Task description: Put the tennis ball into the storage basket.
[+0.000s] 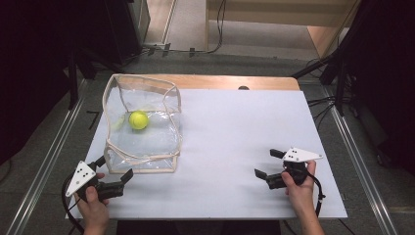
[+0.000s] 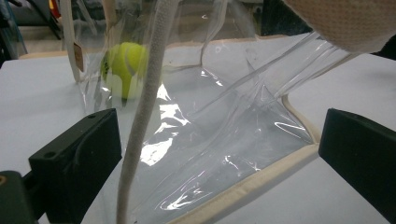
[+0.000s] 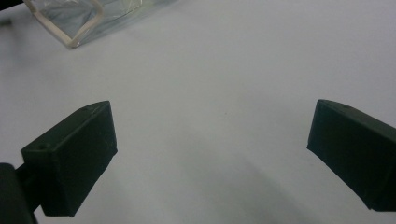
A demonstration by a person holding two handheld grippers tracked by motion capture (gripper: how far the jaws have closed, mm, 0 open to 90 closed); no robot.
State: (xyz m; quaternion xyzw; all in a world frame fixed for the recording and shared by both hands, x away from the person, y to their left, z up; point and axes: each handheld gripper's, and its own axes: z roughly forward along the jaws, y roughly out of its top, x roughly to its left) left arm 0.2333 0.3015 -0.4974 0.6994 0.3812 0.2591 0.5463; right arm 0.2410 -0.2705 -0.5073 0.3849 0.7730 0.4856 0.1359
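Observation:
A clear plastic bag [image 1: 142, 142] with cream fabric edging stands open on the white table cover, at the left. A yellow-green tennis ball [image 1: 138, 120] lies inside it, seen through the plastic as the ball [image 2: 123, 65] in the left gripper view. My left gripper [image 1: 113, 168] is open at the bag's near left corner, its jaws spread on either side of the bag's near edge [image 2: 247, 186]. My right gripper [image 1: 268, 163] is open over bare cover at the right, holding nothing. The bag's corner [image 3: 74, 28] shows far off in the right gripper view.
The white cover [image 1: 235, 132] spans the table; a strip of wooden tabletop [image 1: 235, 82] shows at the far edge. Metal rails [image 1: 46, 161] run along both sides. Dark equipment and cables stand beyond the table.

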